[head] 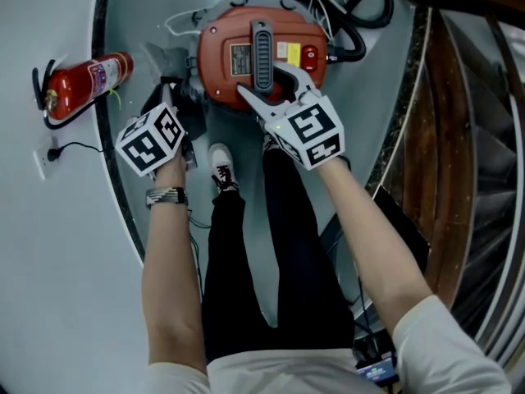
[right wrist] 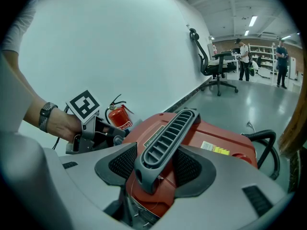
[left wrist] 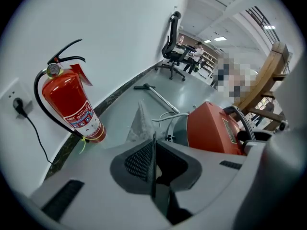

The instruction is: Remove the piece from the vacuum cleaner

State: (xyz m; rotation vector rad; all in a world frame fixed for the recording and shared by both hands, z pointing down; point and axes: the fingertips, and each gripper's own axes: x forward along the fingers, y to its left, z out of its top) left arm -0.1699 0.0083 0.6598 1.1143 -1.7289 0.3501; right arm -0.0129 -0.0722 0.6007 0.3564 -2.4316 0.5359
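The red vacuum cleaner (head: 287, 35) stands on the grey floor in front of the person's feet. My right gripper (head: 275, 89) is shut on its dark ribbed handle (head: 262, 52); in the right gripper view both pads press that handle (right wrist: 168, 138). To the vacuum's left, my left gripper (head: 170, 89) grips a thin flat grey piece (head: 160, 58). In the left gripper view the piece (left wrist: 139, 123) stands edge-on between the pinched jaws of the left gripper (left wrist: 154, 159) and sticks out past them, a little apart from the vacuum's body (left wrist: 211, 128).
A red fire extinguisher (head: 86, 82) stands against the white wall at the left, near a socket with a black cord (head: 45, 158). A black hose (head: 353, 15) coils behind the vacuum. Wooden stairs (head: 459, 138) rise at the right. A metal tube (left wrist: 160, 97) lies farther along the floor.
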